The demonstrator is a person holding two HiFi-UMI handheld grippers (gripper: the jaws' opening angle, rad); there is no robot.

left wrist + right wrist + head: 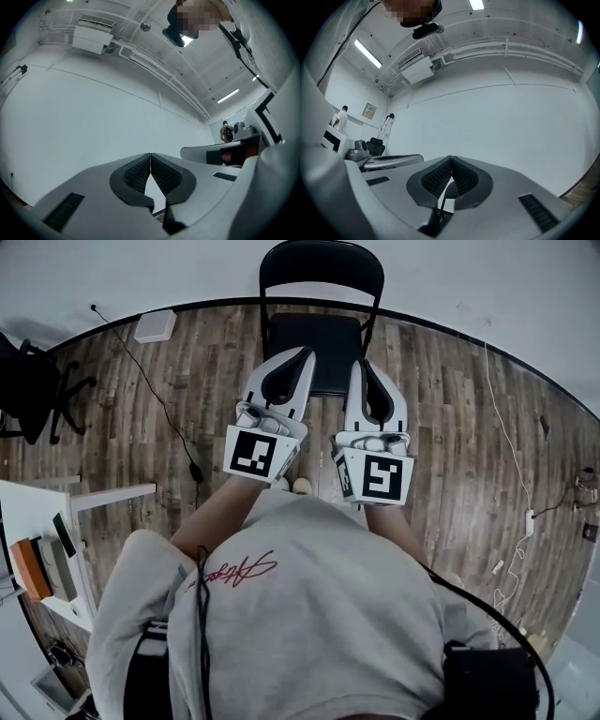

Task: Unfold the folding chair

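Observation:
The black folding chair (317,338) stands by the white wall with its seat down and its backrest (322,266) upright. I hold both grippers raised side by side in front of it, apart from it. My left gripper (307,352) is shut with nothing between its pads, and its tips meet against the bare wall in the left gripper view (150,155). My right gripper (357,365) is likewise shut and empty (451,160). The grippers hide part of the chair's seat and its front legs in the head view.
A black office chair (33,390) stands at the left, with a white desk (66,507) nearer me. A cable (159,399) crosses the wooden floor, a white box (155,326) lies by the wall, and a power strip (528,521) lies at the right.

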